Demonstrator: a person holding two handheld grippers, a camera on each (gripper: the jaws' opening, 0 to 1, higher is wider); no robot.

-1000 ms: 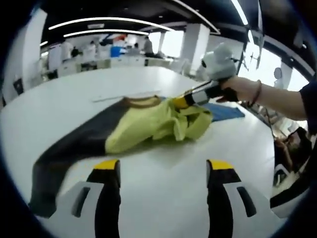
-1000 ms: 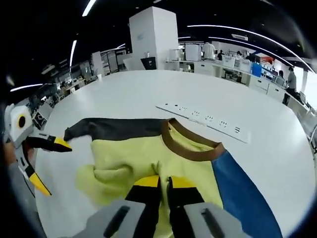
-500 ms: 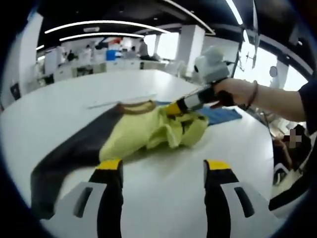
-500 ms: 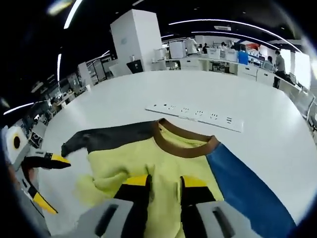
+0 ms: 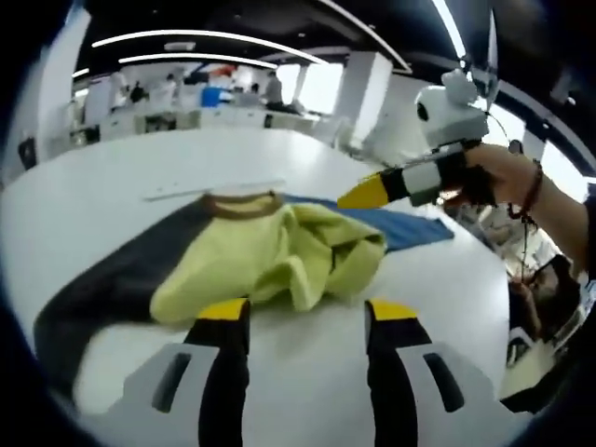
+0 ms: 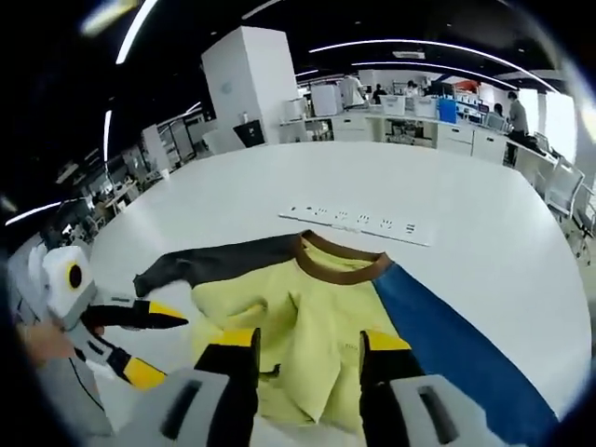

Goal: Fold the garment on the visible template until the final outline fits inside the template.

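Note:
A long-sleeved garment lies bunched on a white table: yellow body [image 5: 270,261] [image 6: 298,326], dark grey sleeve [image 5: 112,279] [image 6: 219,261], blue sleeve [image 5: 410,228] [image 6: 438,326] and brown collar [image 5: 237,200] [image 6: 335,265]. My left gripper [image 5: 303,321] stands open just in front of the crumpled yellow cloth, holding nothing. My right gripper [image 6: 303,349] is open above the yellow body, raised off it. In the left gripper view the right gripper's yellow tip [image 5: 368,194] hangs above the blue sleeve, held by a hand [image 5: 503,177]. The left gripper [image 6: 140,340] shows at the left of the right gripper view.
A white power strip [image 6: 358,223] [image 5: 209,189] lies on the table [image 6: 484,214] beyond the collar. Office desks, a white pillar [image 6: 242,84] and people stand far behind. A person's forearm [image 5: 559,209] reaches in from the right.
My right gripper has opened, let go of the yellow cloth and lifted away from it. The left gripper has moved closer to the garment.

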